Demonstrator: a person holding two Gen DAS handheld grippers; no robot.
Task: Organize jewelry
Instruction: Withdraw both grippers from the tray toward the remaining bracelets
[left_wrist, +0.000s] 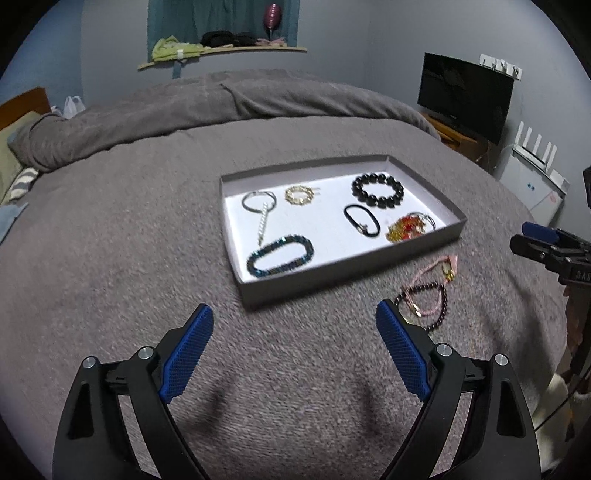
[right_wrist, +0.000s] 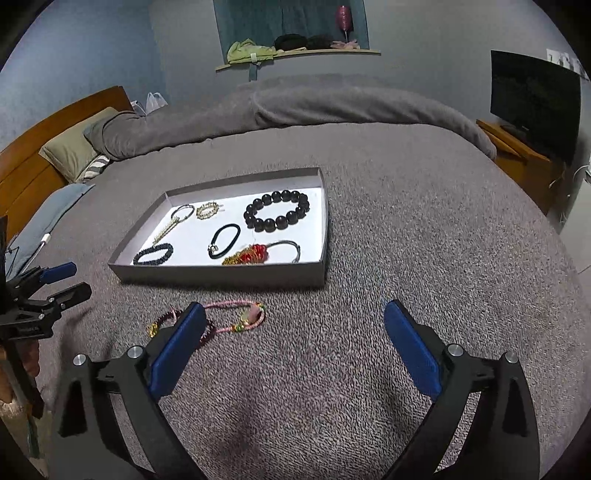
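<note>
Two bracelets (right_wrist: 207, 321), one pink cord and one dark beaded, are lying tangled on the bed (right_wrist: 406, 240) just outside the tray (right_wrist: 221, 275), so I'm hovering both grippers nearby: left gripper (left_wrist: 295, 325) spread, right gripper (right_wrist: 295, 319) spread, both holding nothing.

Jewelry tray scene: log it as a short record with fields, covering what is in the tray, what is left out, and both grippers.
surface: grey blanket
tray: shallow grey box, white floor
in tray: black bead bracelet; black hair tie; blue bead bracelet; gold ring piece; red-gold piece; silver hoop
outside tray: pink cord bracelet and dark red bead bracelet, overlapping
left gripper: open, empty
right gripper: open, empty
</note>
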